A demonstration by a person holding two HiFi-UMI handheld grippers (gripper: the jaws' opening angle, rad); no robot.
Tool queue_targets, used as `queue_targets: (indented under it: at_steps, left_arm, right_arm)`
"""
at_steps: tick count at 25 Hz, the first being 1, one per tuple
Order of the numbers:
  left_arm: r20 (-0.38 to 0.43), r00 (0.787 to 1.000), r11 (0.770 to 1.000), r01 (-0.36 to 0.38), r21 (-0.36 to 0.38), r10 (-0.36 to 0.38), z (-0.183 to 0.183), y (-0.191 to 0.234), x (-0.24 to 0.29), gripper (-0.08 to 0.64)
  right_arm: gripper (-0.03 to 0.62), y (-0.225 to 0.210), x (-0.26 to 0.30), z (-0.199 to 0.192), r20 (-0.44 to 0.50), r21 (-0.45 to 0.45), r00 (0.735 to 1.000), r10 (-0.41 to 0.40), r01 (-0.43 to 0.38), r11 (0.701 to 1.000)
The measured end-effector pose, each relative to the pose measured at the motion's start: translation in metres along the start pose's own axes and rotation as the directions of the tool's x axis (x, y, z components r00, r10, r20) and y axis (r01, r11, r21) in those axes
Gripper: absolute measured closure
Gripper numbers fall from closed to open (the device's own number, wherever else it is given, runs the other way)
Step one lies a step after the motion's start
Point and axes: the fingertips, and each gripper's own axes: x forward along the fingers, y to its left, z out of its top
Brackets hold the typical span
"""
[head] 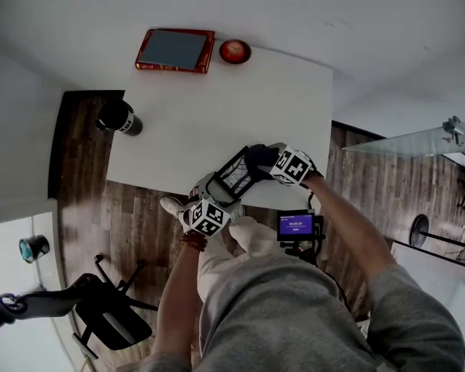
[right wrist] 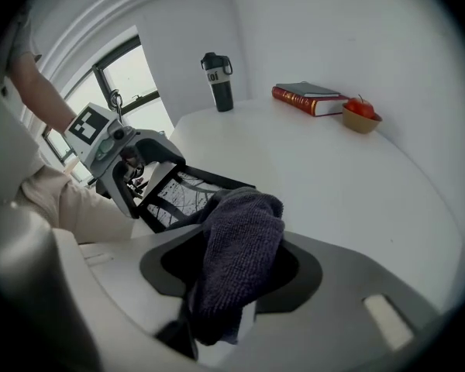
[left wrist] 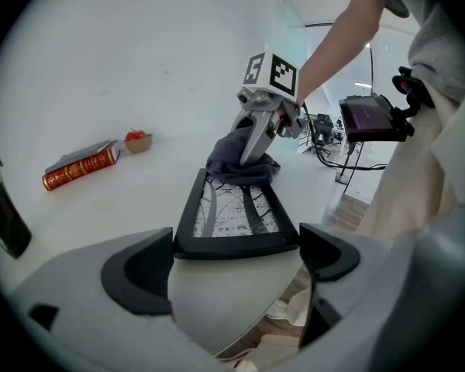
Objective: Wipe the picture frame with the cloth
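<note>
Clamping frame edge in left gripper jaws, pressing cloth pinched in right gripper jaws — mid-wipe; next needing strokes across frame.

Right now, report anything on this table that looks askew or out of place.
Only the picture frame: it sits tilted at the table's near edge, but the left gripper grips it while the right gripper holds the cloth against it. Nothing looks spilled or damaged.
</note>
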Motion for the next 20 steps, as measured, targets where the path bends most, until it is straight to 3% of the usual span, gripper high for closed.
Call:
queue_targets:
  at_steps: [4, 20]
  left_arm:
    - [-0.002, 1.000, 1.000, -0.003, 0.000, 0.003, -0.001, 0.000, 0.000, 0.055]
    - [0.001, 1.000, 1.000, -0.005, 0.006, 0.005, -0.002, 0.000, -0.001, 0.055]
  right_arm:
    - [0.404, 0.009, -0.003, -0.010, -0.015, -0.012, 1.000, 0.021, -0.021, 1.000]
    - [0.408, 0.027, -0.006, -0.011, -0.044, -0.166, 0.999, -0.022, 0.015, 0.986]
